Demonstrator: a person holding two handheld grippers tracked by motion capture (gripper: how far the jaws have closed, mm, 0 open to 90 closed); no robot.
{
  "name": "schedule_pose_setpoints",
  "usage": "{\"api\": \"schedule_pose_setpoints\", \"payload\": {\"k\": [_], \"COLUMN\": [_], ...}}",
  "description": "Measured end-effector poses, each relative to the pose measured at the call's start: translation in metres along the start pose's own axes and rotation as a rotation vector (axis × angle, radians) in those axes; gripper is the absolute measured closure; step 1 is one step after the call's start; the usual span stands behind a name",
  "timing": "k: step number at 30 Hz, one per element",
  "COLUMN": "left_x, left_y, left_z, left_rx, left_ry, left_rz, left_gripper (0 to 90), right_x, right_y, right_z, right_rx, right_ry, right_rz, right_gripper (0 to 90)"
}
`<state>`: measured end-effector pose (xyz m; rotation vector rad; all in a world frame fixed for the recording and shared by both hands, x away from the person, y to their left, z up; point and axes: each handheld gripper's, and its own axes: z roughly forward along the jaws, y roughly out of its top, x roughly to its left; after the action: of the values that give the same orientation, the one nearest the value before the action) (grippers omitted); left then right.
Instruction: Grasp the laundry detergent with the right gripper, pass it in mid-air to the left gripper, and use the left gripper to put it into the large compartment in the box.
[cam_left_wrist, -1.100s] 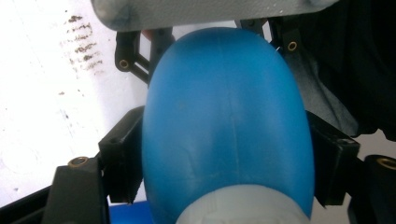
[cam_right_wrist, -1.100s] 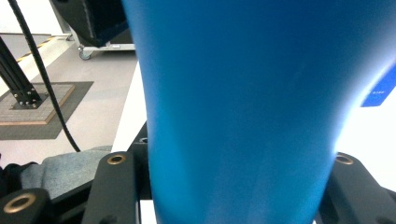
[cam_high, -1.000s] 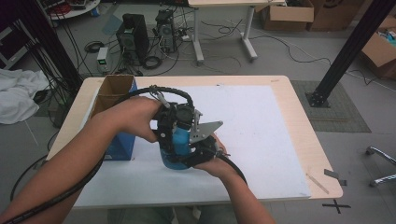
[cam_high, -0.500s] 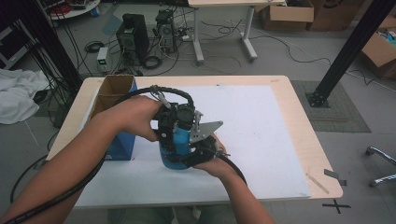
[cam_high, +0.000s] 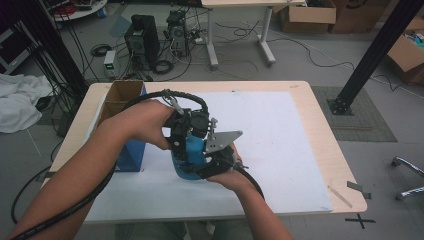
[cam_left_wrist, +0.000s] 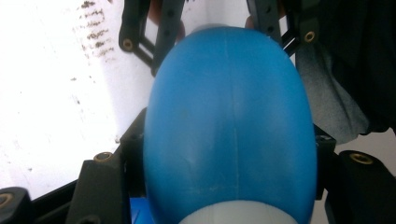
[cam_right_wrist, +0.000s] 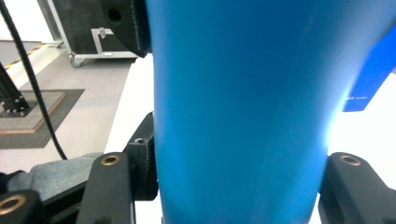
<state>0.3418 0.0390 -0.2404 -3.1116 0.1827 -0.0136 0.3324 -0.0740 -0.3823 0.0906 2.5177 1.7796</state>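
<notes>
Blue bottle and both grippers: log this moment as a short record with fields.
object: blue bottle, standing over the white sheet on the table
left gripper: jaws have just closed on the bottle, pads pressing both sides
right gripper: clamped on the bottle body, though its jaws have just eased slightly
behind bottle: blue box and open cardboard box at the table's left edge

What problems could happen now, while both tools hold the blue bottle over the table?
The blue bottle is smooth and rounded, so it might slip between the left tool and the right tool. The right tool's jaws have just been opening slightly, which may weaken that grip. A dropped bottle could hit the blue box nearby.
</notes>
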Motion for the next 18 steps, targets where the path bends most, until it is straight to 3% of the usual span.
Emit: {"api": "schedule_pose_setpoints", "payload": {"k": [8, 15, 17, 18], "left_x": [0.003, 0.010, 0.011, 0.011], "left_y": [-0.005, -0.015, -0.017, -0.017], "left_z": [0.004, 0.004, 0.003, 0.002], "left_rx": [0.020, 0.007, 0.003, 0.007], "left_ry": [-0.015, -0.027, -0.028, -0.028], "left_rz": [-0.019, -0.045, -0.050, -0.051], "left_gripper": [38.8, 38.7, 38.7, 38.7], "right_x": [-0.003, -0.006, -0.005, -0.006], "right_y": [-0.004, -0.004, -0.003, -0.003], "right_z": [-0.011, -0.024, -0.028, -0.031], "right_rx": [-0.023, 0.012, 0.031, 0.040], "right_ry": [-0.014, -0.027, -0.054, -0.043], "right_rz": [0.050, 0.092, 0.098, 0.104], "right_gripper": [34.1, 24.1, 18.9, 23.2]}}
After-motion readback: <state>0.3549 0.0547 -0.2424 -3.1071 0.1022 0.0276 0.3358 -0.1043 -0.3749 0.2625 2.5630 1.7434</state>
